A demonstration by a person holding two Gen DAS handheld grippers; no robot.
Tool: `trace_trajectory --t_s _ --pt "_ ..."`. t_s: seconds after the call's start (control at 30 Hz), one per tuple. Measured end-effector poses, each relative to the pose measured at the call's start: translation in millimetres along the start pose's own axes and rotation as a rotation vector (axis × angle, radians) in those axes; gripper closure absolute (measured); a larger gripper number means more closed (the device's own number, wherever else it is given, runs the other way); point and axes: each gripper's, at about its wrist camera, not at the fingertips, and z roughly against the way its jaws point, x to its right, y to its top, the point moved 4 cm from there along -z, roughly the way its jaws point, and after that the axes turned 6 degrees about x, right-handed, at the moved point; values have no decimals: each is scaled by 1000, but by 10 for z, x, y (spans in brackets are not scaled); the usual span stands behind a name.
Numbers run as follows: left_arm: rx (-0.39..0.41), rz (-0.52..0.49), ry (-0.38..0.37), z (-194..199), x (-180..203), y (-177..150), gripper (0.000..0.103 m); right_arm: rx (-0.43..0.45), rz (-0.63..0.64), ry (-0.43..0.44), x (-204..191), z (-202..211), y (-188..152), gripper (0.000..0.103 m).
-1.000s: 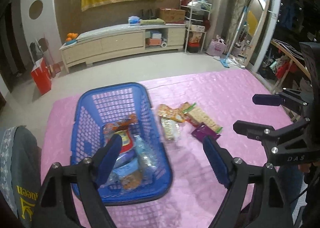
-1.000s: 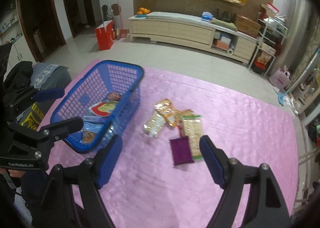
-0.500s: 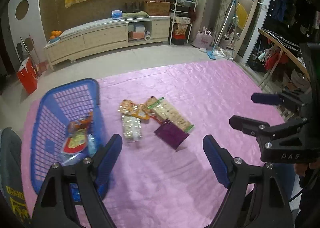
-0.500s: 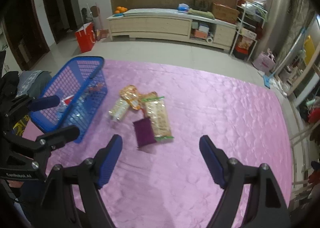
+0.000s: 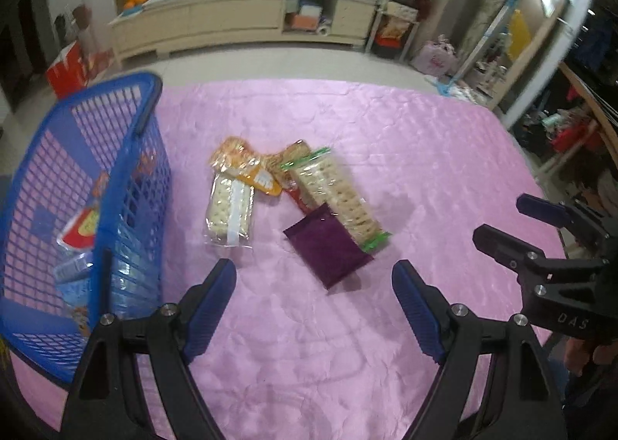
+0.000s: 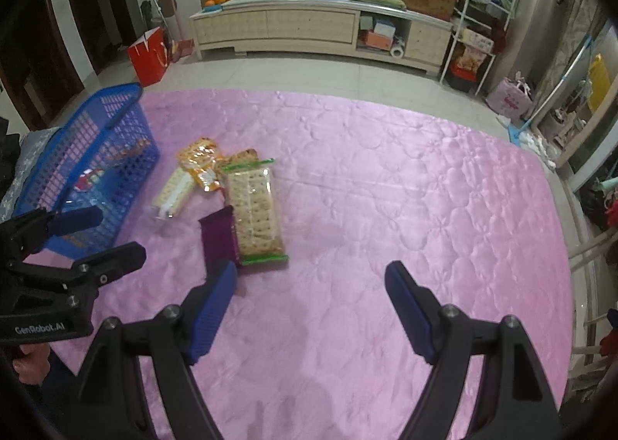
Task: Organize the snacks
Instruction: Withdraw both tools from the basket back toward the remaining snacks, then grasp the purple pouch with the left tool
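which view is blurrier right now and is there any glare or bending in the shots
Left wrist view: smeared by motion, the blue basket and back cabinet soft. Right wrist view: sharper, with sheen on the pink quilt and on the cracker pack. Both: fisheye bending with dark corners.

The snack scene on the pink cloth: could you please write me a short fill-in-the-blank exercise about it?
1. The basket left of the loose snacks is ____ in colour.
2. The purple packet overlaps the long ____ pack with green ends.
3. The left gripper and the right gripper both have their jaws ____.

Missing words: blue; cracker; open
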Motion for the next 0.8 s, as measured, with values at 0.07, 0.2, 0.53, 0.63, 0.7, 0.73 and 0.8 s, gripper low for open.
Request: trace_trajectory --t_s 0.07,0.2,0.53,0.63,0.7,0.73,0.8 --pt "-19 8 -2 -139 7 -3 22 -13 3 -22 44 -141 12 20" --pt "-61 28 19 -470 -10 10 22 -43 9 -19 96 -435 58 20" --pt "-149 55 46 -1011 -61 23 22 -58 -41 34 256 -881 153 20" --pt "-155 68 58 -1110 -89 46 22 -72 -86 54 319 -911 149 20" --pt "-162 77 50 -1185 -76 51 22 -85 -95 71 321 -917 135 20" --pt "-163 84 44 -1208 -73 54 22 -80 -92 70 331 -908 121 20" --pt "-171 95 41 -1265 -49 60 22 -78 -78 45 334 -914 130 20"
